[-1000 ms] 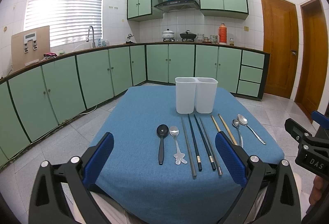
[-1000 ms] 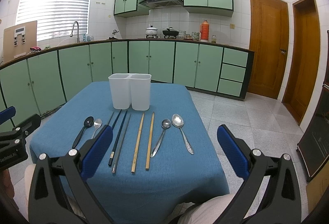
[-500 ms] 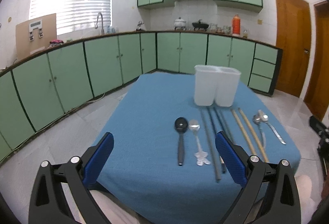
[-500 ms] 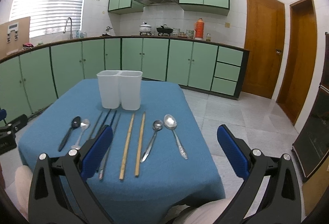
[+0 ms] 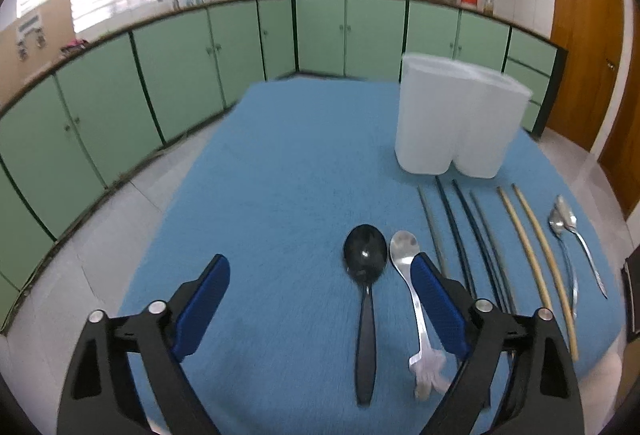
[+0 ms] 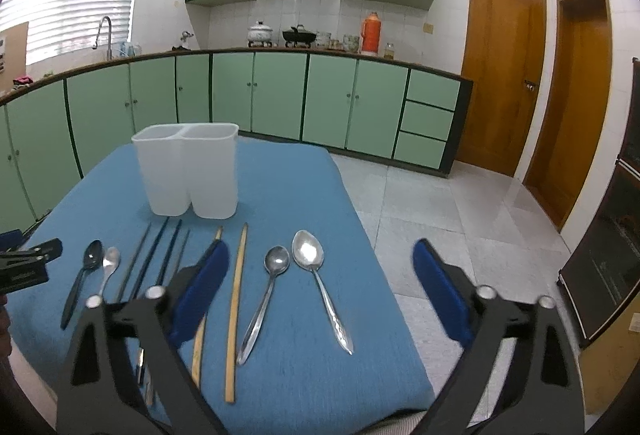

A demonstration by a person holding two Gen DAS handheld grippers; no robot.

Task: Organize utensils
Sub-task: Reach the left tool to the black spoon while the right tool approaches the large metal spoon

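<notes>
A white two-compartment holder (image 5: 460, 119) (image 6: 188, 171) stands upright at the back of the blue table (image 5: 288, 175). In front of it lie a black spoon (image 5: 365, 287) (image 6: 82, 277), a small silver spoon (image 5: 416, 307) (image 6: 108, 267), several dark chopsticks (image 5: 468, 235) (image 6: 160, 255), two wooden chopsticks (image 5: 536, 263) (image 6: 237, 299) and two silver spoons (image 5: 568, 235) (image 6: 316, 275). My left gripper (image 5: 320, 287) is open and empty, low over the table just left of the black spoon. My right gripper (image 6: 320, 283) is open and empty above the two silver spoons.
Green cabinets (image 6: 328, 103) line the far wall and the left side. Tiled floor (image 6: 460, 215) lies right of the table, with wooden doors (image 6: 500, 75) beyond. The left gripper's body (image 6: 24, 267) shows at the left edge of the right wrist view.
My left gripper has moved forward, down and to the left, now close over the black spoon. My right gripper has moved forward and lower over the silver spoons. Both stay open.
</notes>
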